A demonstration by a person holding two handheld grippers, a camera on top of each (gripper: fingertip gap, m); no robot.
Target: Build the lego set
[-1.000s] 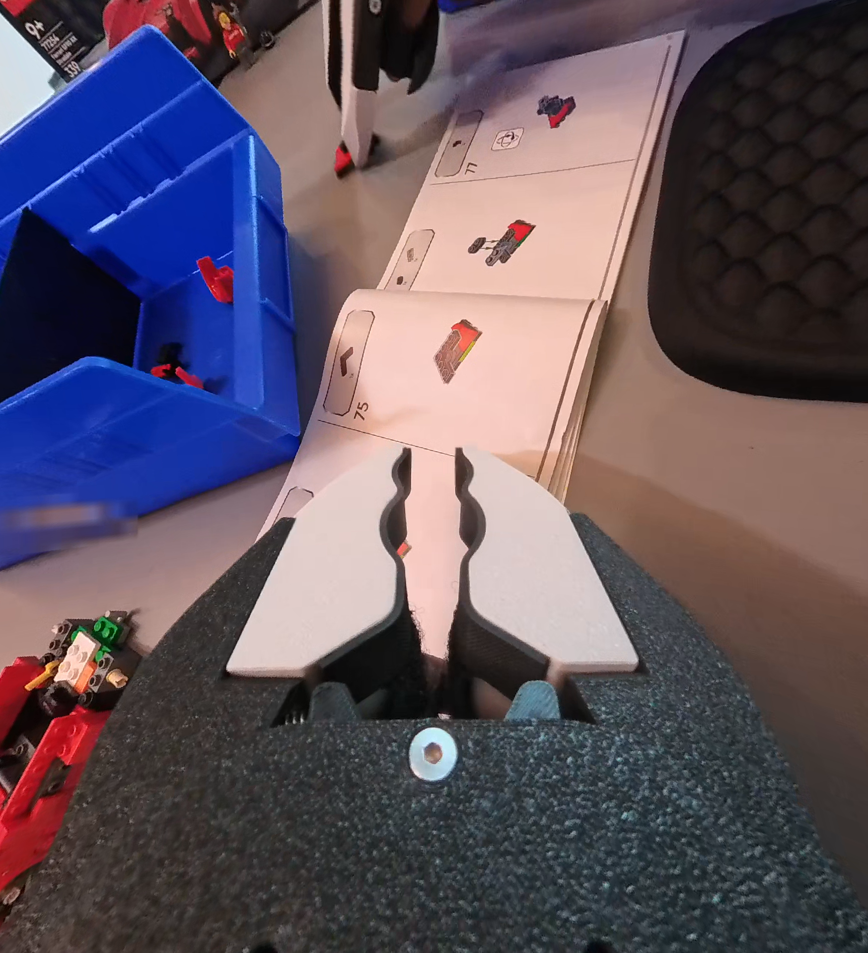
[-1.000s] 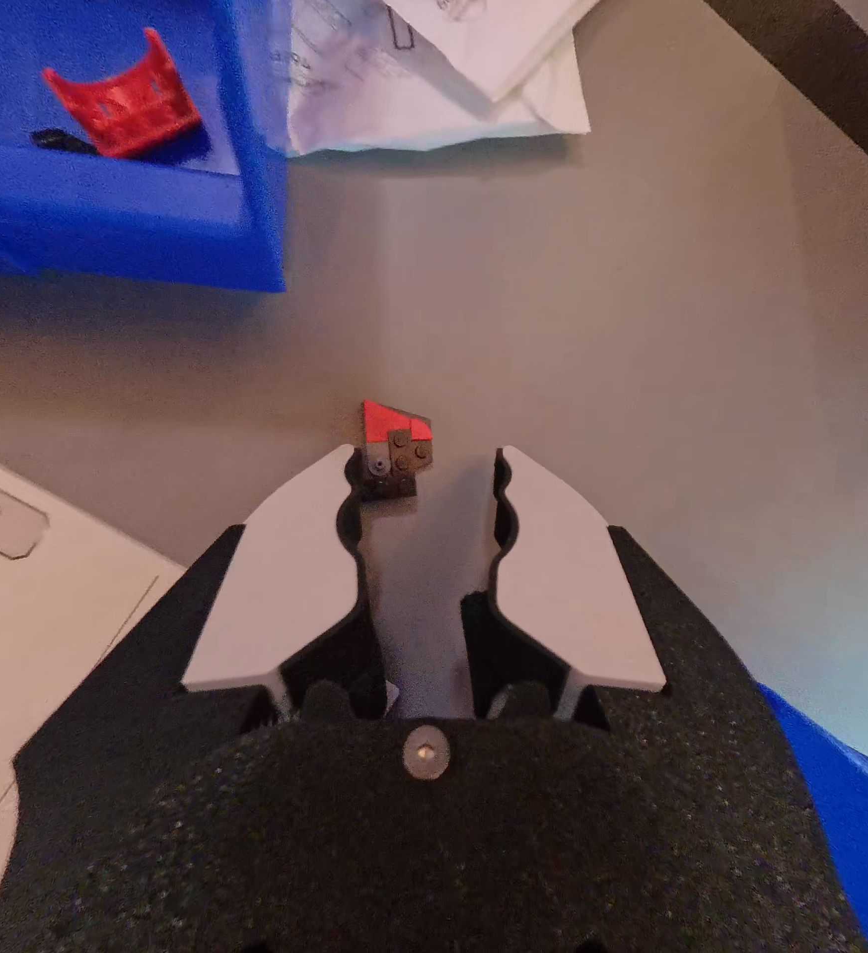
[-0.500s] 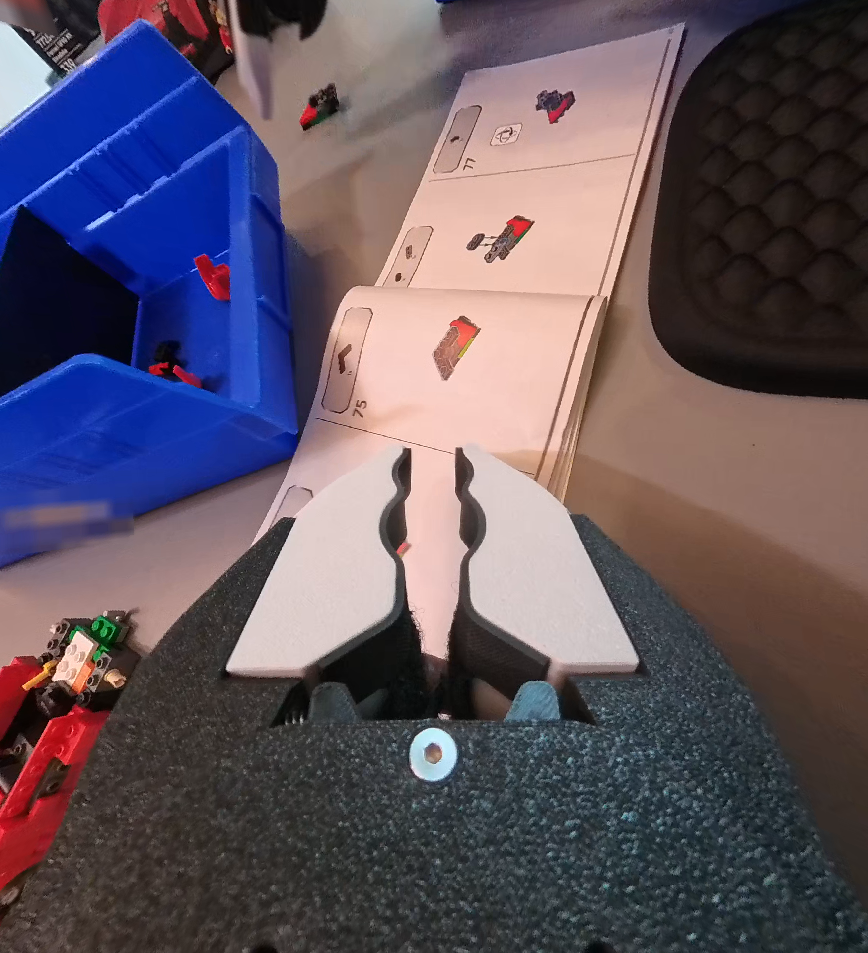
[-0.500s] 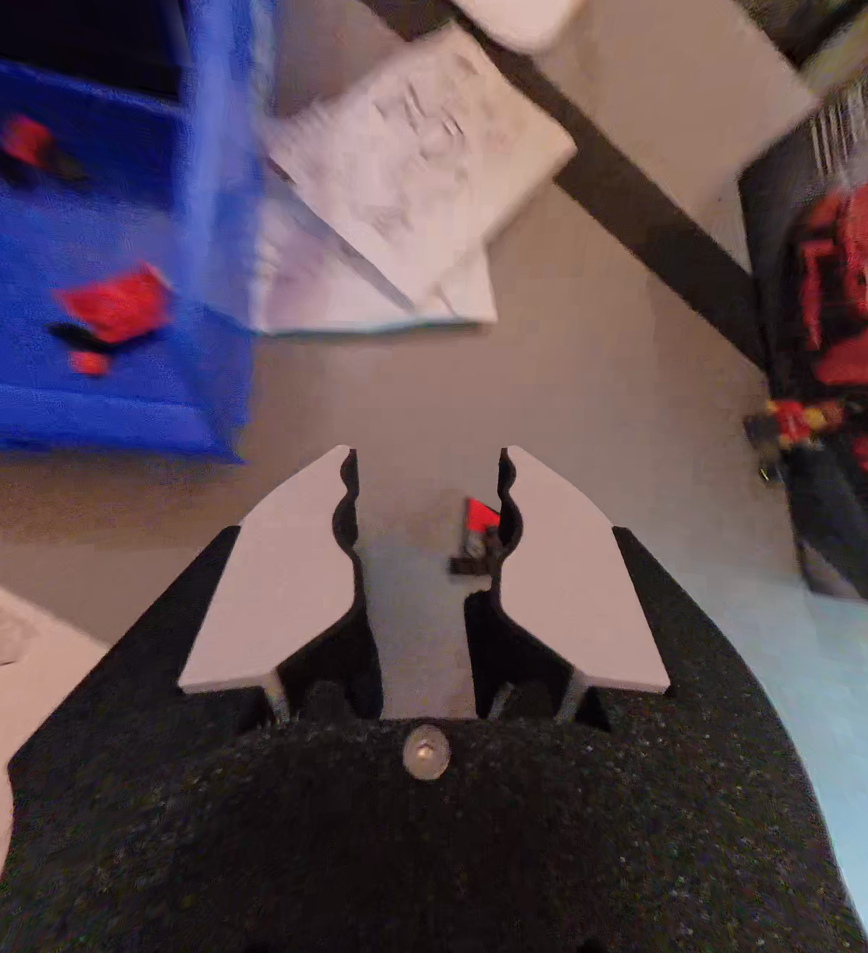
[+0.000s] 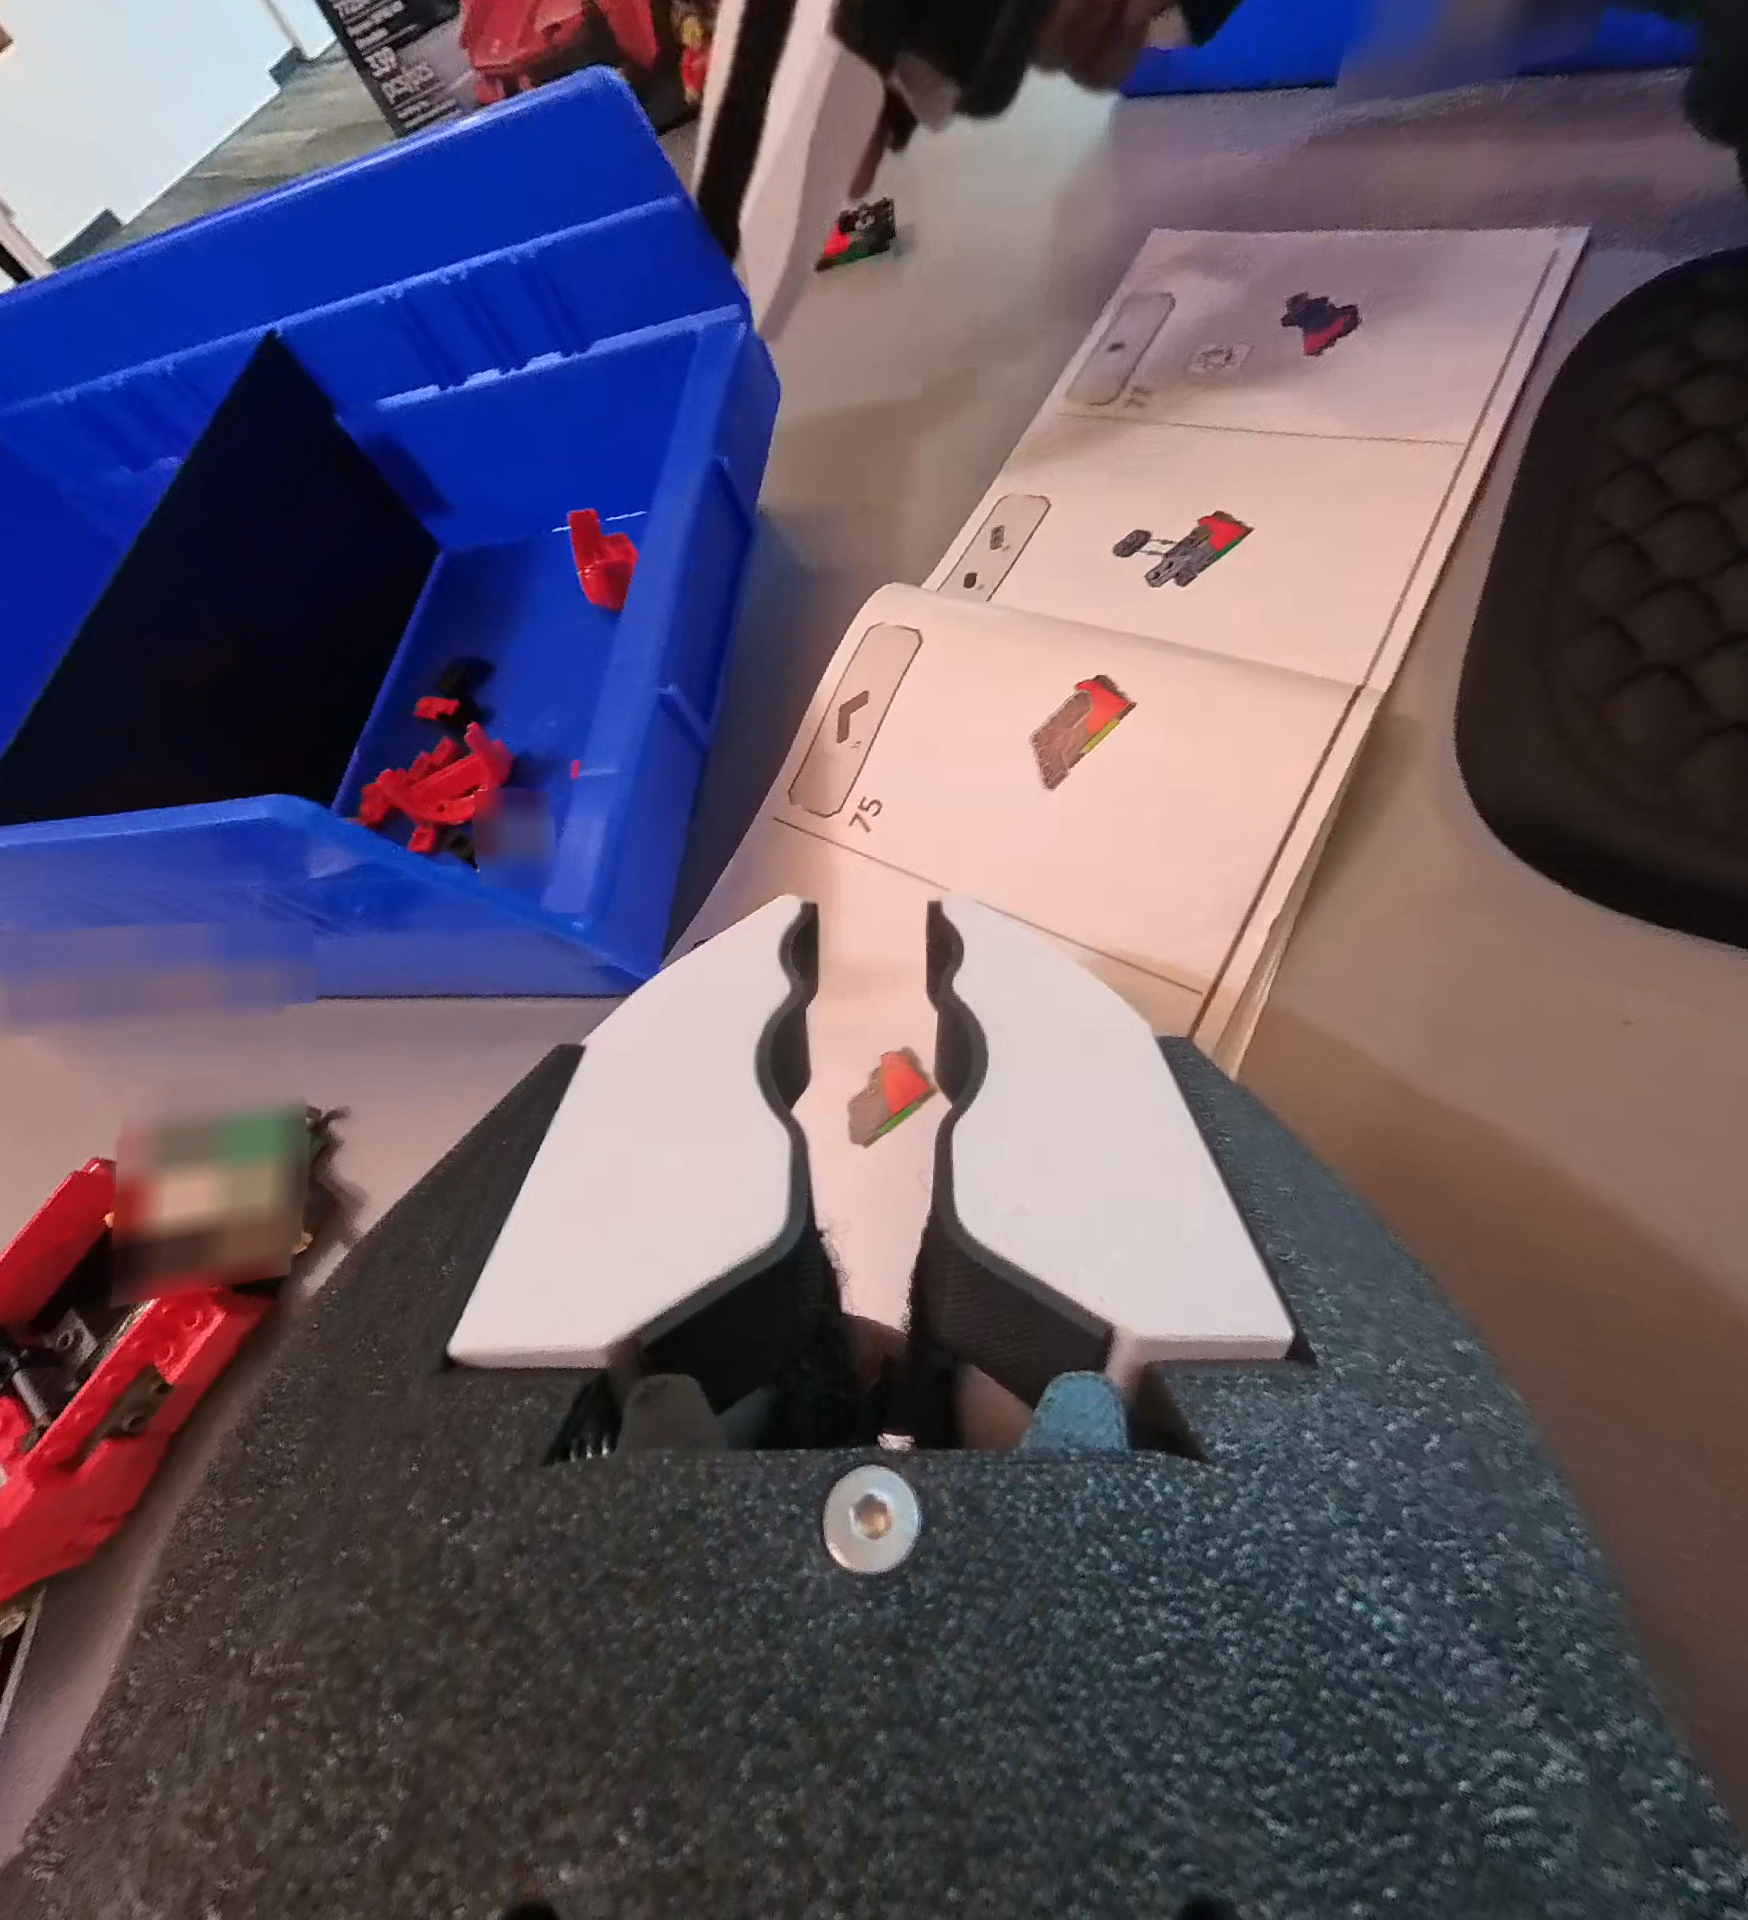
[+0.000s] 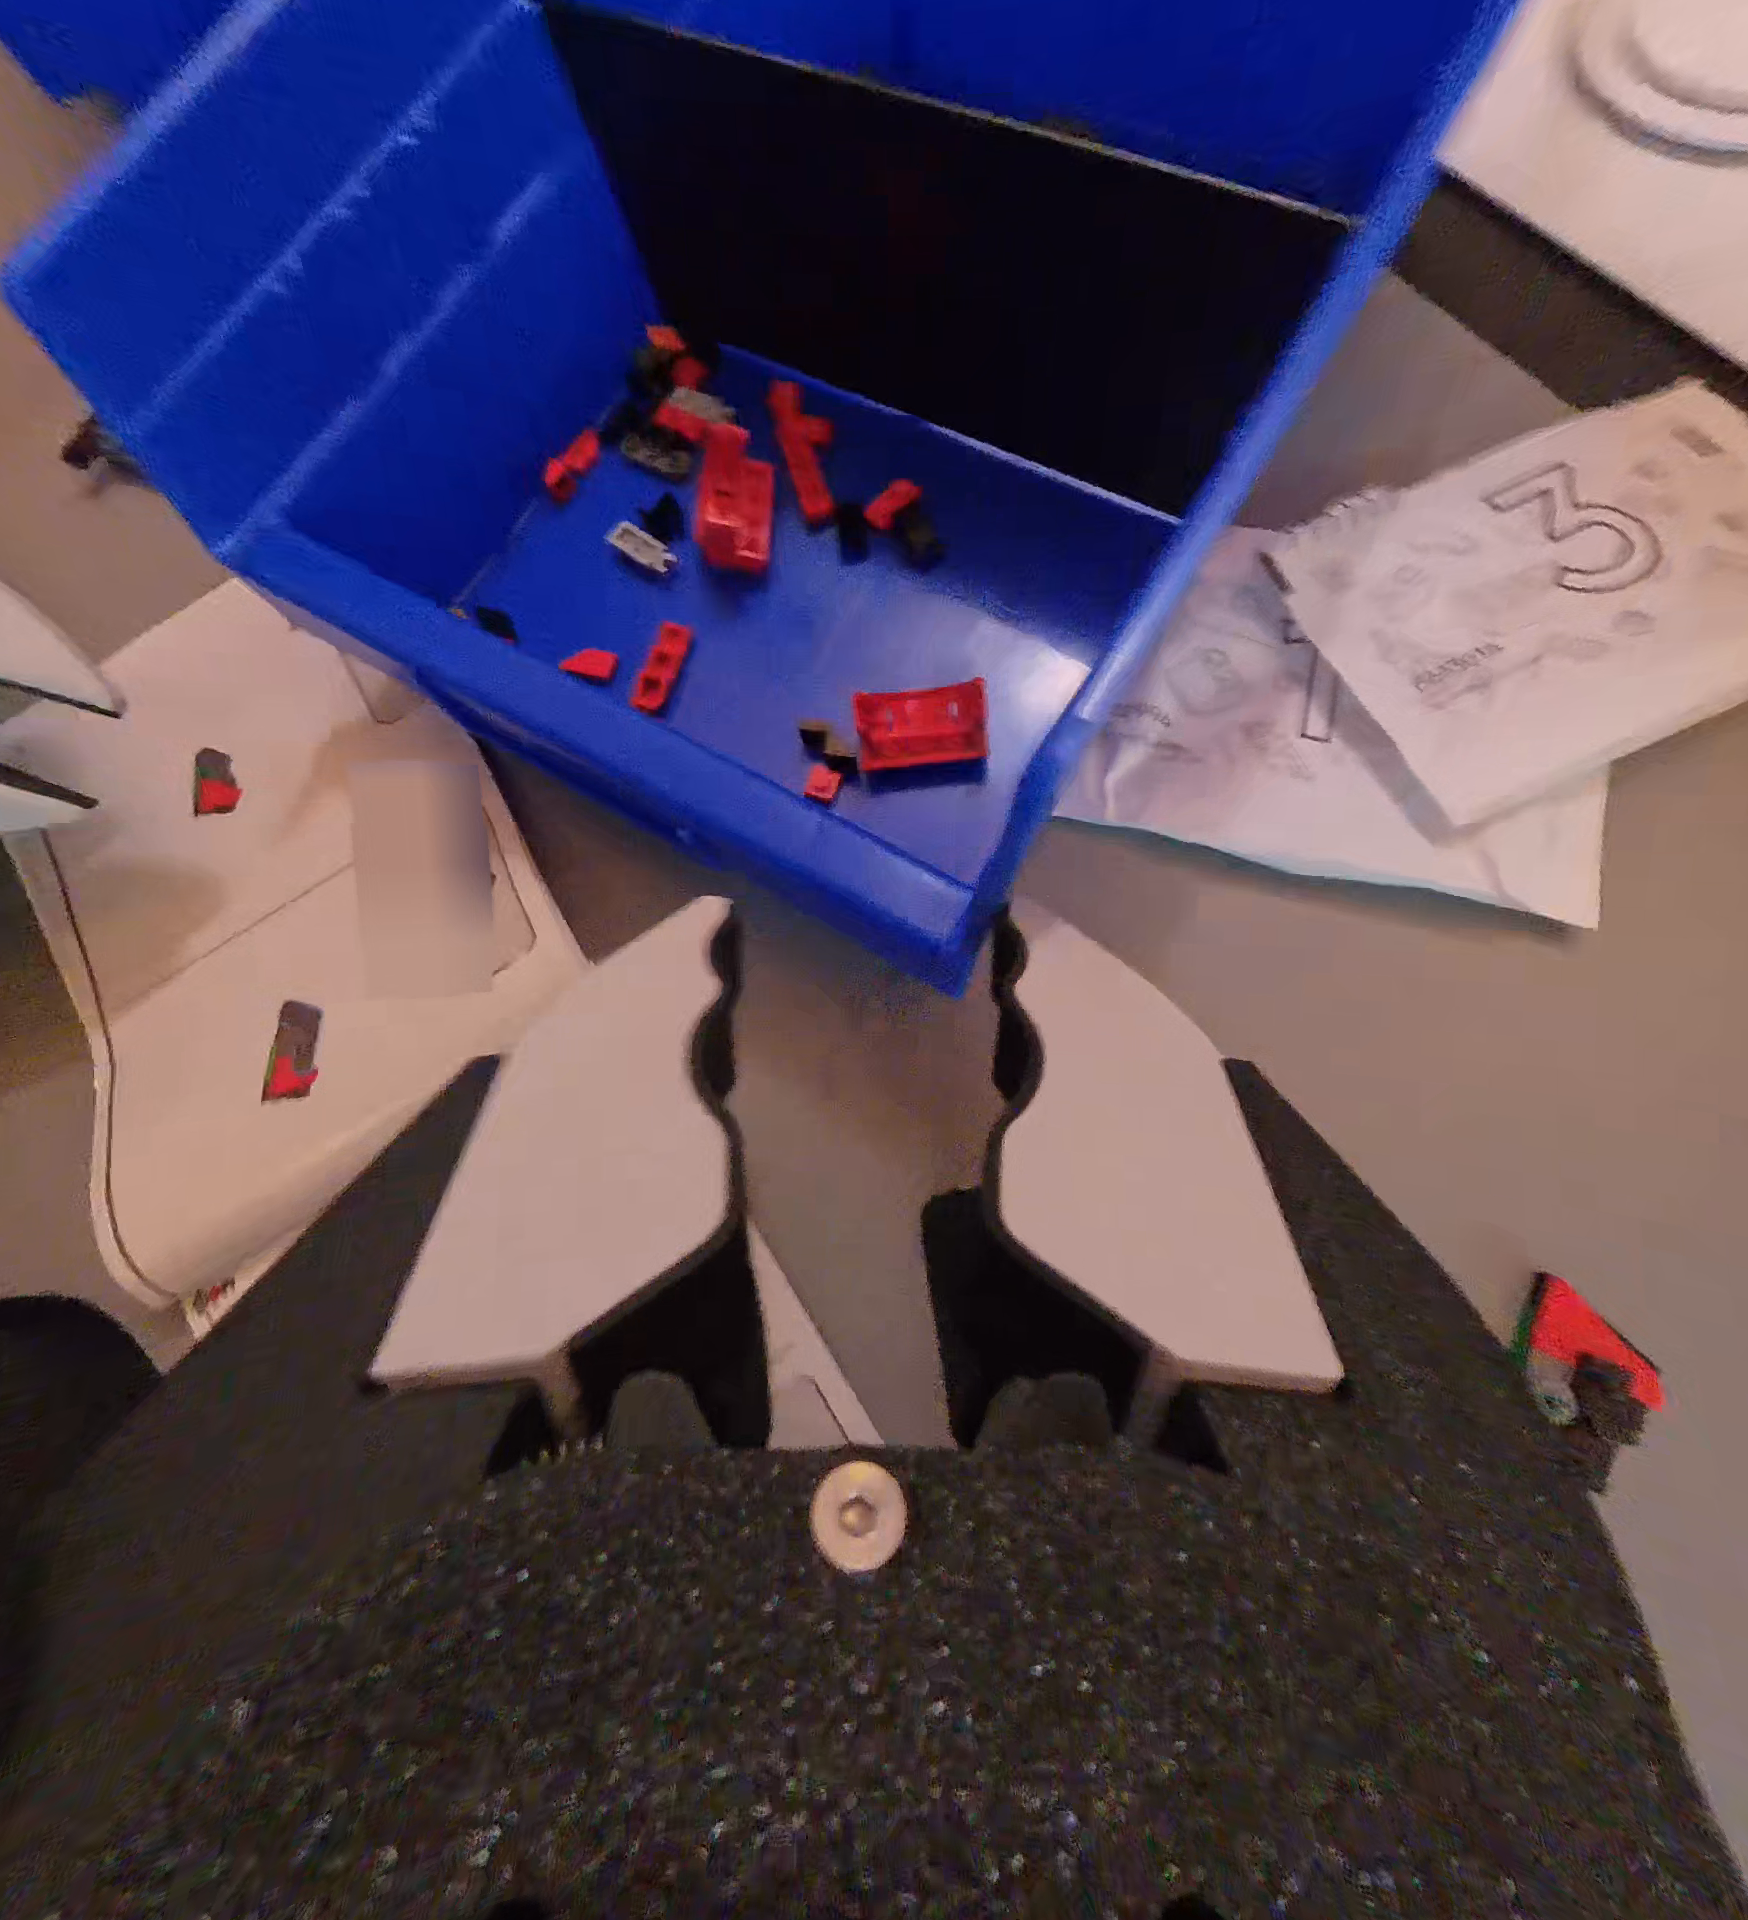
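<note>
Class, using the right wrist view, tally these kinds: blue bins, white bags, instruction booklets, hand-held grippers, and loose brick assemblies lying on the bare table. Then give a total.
Blue bin: 1
White bags: 2
Instruction booklet: 1
Hand-held grippers: 2, the right hand-held gripper and the left hand-held gripper
Loose brick assembly: 1
Total: 7

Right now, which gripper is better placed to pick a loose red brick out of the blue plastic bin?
Right. The right gripper is open, empty, with the blue plastic bin just past its fingertips. The left gripper hovers nearly closed over the paper instruction booklet.
</note>
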